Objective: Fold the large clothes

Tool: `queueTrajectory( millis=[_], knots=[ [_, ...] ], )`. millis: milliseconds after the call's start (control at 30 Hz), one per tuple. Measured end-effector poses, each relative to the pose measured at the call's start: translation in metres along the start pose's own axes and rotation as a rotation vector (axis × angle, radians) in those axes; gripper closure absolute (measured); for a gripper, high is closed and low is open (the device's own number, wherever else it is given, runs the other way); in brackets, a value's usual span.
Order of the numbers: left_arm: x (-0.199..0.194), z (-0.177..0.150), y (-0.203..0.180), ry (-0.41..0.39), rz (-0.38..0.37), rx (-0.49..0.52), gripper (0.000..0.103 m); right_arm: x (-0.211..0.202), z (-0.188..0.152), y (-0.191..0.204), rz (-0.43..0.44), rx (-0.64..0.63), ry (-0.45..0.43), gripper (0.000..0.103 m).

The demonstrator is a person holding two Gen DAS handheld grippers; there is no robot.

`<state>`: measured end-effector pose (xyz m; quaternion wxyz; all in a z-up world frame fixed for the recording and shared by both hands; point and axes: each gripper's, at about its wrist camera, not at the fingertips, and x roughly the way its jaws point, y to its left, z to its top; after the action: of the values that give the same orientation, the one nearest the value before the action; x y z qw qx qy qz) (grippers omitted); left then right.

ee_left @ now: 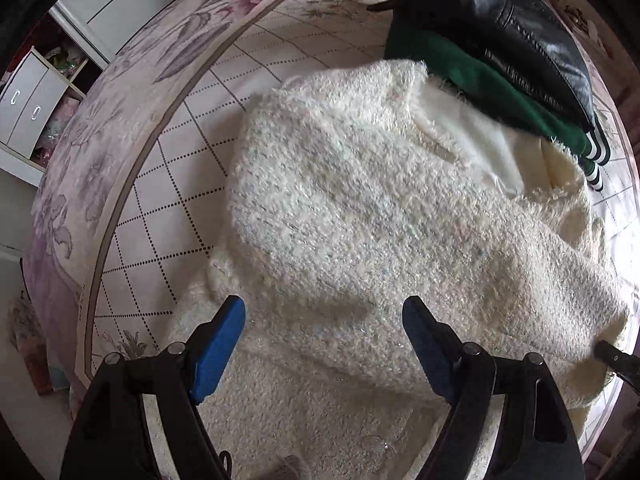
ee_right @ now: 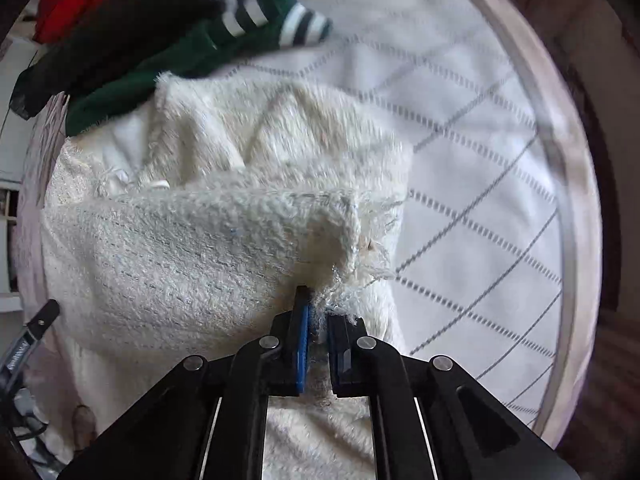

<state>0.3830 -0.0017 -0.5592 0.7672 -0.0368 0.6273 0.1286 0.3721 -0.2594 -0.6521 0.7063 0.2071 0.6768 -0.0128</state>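
Note:
A fuzzy cream knit garment (ee_left: 360, 200) lies spread and partly doubled over on the bed. In the left wrist view my left gripper (ee_left: 324, 308) hangs just above it, pointing down, its blue pads wide apart with nothing between them. In the right wrist view my right gripper (ee_right: 320, 308) is shut on the frayed edge of the cream garment (ee_right: 180, 248), and a fold of it lifts toward the jaws. The garment's white lining (ee_left: 480, 144) shows at its far end.
The bedsheet (ee_left: 180, 184) is white with a dotted grid and a floral border. A green garment with striped cuffs (ee_left: 492, 84) and a black leather jacket (ee_left: 500, 12) are piled at the far end, touching the cream one. White drawers (ee_left: 28, 108) stand beside the bed.

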Motion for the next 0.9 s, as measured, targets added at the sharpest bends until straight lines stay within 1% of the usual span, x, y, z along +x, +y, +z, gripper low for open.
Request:
queueTrajectory(
  millis=[33,67,100,133,200,267,333,367,400,433,467,533,567,600,633,667,700,733,767,833,867,900],
  knots=[
    [-0.001,-0.003,-0.001,0.000,-0.007,0.002,0.023,-0.009,-0.003,-0.010,0.022,0.036,-0.022,0.077],
    [-0.003,-0.005,-0.002,-0.004,-0.016,0.005,0.023,-0.020,-0.007,-0.020,0.025,0.066,-0.044,0.057],
    [-0.006,-0.009,-0.005,-0.005,-0.024,0.012,0.023,-0.029,-0.012,-0.029,0.022,0.089,-0.067,0.051],
    [-0.009,-0.011,-0.007,-0.002,-0.032,0.015,0.023,-0.037,-0.018,-0.038,0.006,0.108,-0.081,0.049],
    [-0.012,-0.019,-0.013,0.007,-0.052,0.018,0.023,-0.039,-0.028,-0.050,-0.040,0.107,-0.053,0.049],
    [-0.015,-0.028,-0.020,0.011,-0.050,0.033,0.023,-0.022,-0.040,-0.056,-0.078,0.071,0.027,0.049],
    [-0.018,-0.036,-0.025,0.006,-0.034,0.050,0.023,0.002,-0.047,-0.055,-0.084,0.008,0.093,0.049],
    [-0.018,-0.039,-0.026,0.004,-0.025,0.054,0.023,0.013,-0.048,-0.052,-0.078,-0.035,0.113,0.051],
    [-0.018,-0.042,-0.025,0.004,-0.018,0.055,0.023,0.020,-0.048,-0.048,-0.054,-0.073,0.112,0.060],
    [-0.018,-0.046,-0.023,0.005,-0.008,0.054,0.023,0.023,-0.046,-0.051,-0.053,-0.065,0.076,0.099],
    [-0.016,-0.049,-0.020,0.005,0.011,0.054,0.023,0.023,-0.044,-0.065,-0.058,0.020,0.022,0.096],
    [-0.012,-0.053,-0.011,0.011,0.035,0.043,0.023,0.029,-0.043,-0.108,0.066,0.291,0.007,0.096],
    [-0.010,-0.055,-0.004,0.017,0.042,0.028,0.023,0.031,-0.046,-0.116,0.097,0.358,0.012,0.096],
    [-0.009,-0.057,0.001,0.025,0.049,0.015,0.023,0.028,-0.047,-0.113,0.078,0.354,0.017,0.096],
    [-0.009,-0.058,0.007,0.034,0.055,0.001,0.023,0.023,-0.048,-0.105,0.039,0.318,0.030,0.089],
    [-0.011,-0.060,0.014,0.035,0.060,-0.016,0.023,0.015,-0.050,-0.095,-0.024,0.273,0.044,0.079],
    [-0.014,-0.062,0.020,0.034,0.070,-0.022,0.023,0.004,-0.055,-0.085,-0.075,0.239,0.041,0.076],
    [-0.015,-0.064,0.025,0.036,0.079,-0.024,0.023,-0.009,-0.060,-0.075,-0.087,0.207,0.020,0.075],
    [-0.019,-0.067,0.031,0.039,0.088,-0.031,0.023,-0.021,-0.067,-0.065,-0.074,0.182,0.008,0.074],
    [-0.021,-0.073,0.040,0.043,0.111,-0.030,0.023,-0.032,-0.083,-0.040,0.003,0.132,0.036,0.074],
    [-0.022,-0.077,0.045,0.046,0.128,-0.025,0.023,-0.028,-0.092,-0.023,0.056,0.094,0.074,0.074],
    [-0.023,-0.082,0.050,0.047,0.141,-0.019,0.023,-0.016,-0.101,-0.003,0.104,0.041,0.145,0.074]
  ],
)
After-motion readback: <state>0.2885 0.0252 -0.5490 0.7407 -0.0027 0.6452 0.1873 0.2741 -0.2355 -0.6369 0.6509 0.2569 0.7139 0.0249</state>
